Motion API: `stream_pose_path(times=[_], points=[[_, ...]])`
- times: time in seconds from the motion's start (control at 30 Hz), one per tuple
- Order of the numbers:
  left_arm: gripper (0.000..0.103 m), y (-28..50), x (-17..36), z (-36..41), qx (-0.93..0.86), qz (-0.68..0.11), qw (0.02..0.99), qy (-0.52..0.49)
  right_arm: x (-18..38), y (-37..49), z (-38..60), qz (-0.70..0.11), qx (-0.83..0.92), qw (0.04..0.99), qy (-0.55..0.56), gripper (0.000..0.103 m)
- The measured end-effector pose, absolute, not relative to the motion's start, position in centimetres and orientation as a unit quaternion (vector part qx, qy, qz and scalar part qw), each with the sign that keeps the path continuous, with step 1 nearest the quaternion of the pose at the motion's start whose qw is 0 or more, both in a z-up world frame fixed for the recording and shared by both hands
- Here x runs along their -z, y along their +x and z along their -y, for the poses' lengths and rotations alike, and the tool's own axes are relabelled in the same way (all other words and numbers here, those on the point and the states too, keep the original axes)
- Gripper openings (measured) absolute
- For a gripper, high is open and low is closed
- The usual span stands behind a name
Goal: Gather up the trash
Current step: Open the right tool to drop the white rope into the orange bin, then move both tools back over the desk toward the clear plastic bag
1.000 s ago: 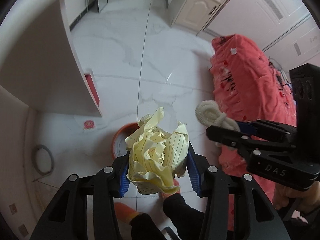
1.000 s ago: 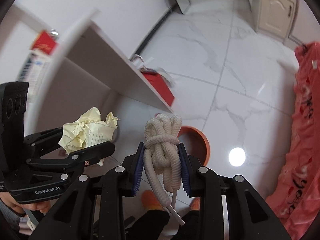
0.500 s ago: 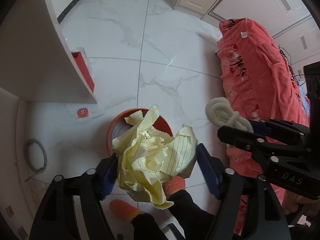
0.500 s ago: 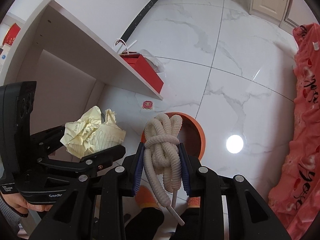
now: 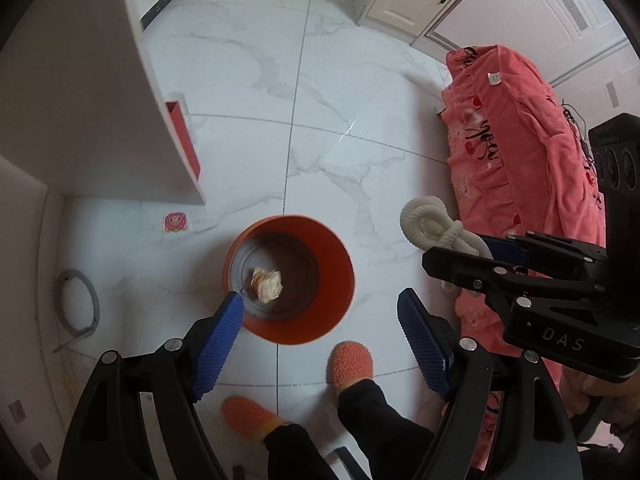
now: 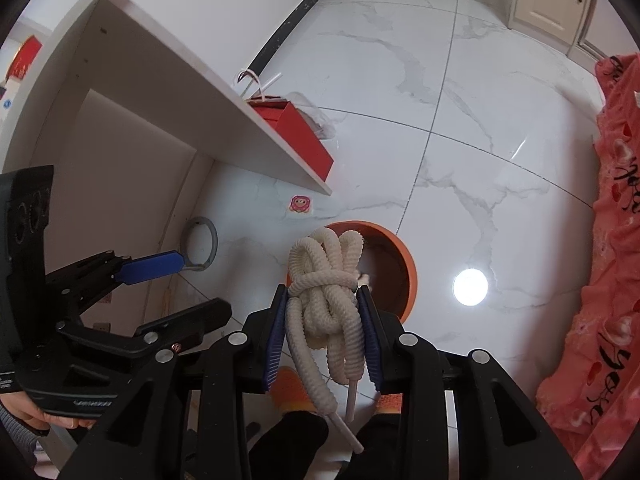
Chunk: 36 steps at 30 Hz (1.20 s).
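An orange trash bin point(image 5: 312, 322) stands on the white marble floor below both grippers; it also shows in the right wrist view point(image 6: 406, 264). The crumpled yellow paper ball point(image 5: 267, 283) lies inside it. My left gripper point(image 5: 320, 340) is open and empty above the bin's near rim; in the right wrist view point(image 6: 176, 280) it sits at the left. My right gripper point(image 6: 325, 322) is shut on a knotted white rope point(image 6: 328, 280) above the bin's left rim. In the left wrist view the rope point(image 5: 432, 226) hangs right of the bin.
A white desk point(image 6: 168, 92) stands to the left with a red gift bag point(image 6: 296, 132) beside its leg. A pink bedspread point(image 5: 532, 148) hangs at the right. The person's orange slippers point(image 5: 350, 364) stand just behind the bin. A grey ring point(image 5: 78, 304) and a pink sticker point(image 5: 175, 222) lie on the floor.
My left gripper opened and the yellow paper ball dropped into the orange bin. Both grippers moved over the bin. The right gripper still holds the rope.
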State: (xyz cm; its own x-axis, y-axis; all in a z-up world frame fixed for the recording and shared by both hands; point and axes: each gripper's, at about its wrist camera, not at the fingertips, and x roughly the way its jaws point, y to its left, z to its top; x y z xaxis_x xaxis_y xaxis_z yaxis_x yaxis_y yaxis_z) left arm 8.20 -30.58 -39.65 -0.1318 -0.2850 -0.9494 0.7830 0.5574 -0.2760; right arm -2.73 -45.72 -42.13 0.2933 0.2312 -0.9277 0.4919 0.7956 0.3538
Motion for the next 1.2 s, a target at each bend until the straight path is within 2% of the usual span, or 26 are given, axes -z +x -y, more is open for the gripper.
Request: stream_pose_path(times=[0.27,0.3,0.67,0.9,1.2], points=[[0.079,8.6,40.2,29.0,0.407,-0.632,0.628,0.202,43.3,-1.0,44.4,-0.597,0.079,0.74,0.299,0.049],[0.079,8.6,40.2,28.9,0.406,-0.632,0.628,0.202,43.2,-0.8,44.3,-0.598,0.08,0.74,0.297,0.053],[0.079,8.6,39.1,27.9,0.404,-0.63,0.634,0.194,41.2,-1.2,43.7,-0.598,0.071,0.745,0.286,0.053],[0.079,7.9,35.3,27.2,0.414,-0.611,0.647,0.19,37.1,-2.5,43.3,-0.592,0.058,0.755,0.277,0.053],[0.079,6.6,27.0,24.8,0.424,-0.57,0.682,0.173,27.7,-5.1,42.1,-0.567,0.027,0.782,0.258,0.053]])
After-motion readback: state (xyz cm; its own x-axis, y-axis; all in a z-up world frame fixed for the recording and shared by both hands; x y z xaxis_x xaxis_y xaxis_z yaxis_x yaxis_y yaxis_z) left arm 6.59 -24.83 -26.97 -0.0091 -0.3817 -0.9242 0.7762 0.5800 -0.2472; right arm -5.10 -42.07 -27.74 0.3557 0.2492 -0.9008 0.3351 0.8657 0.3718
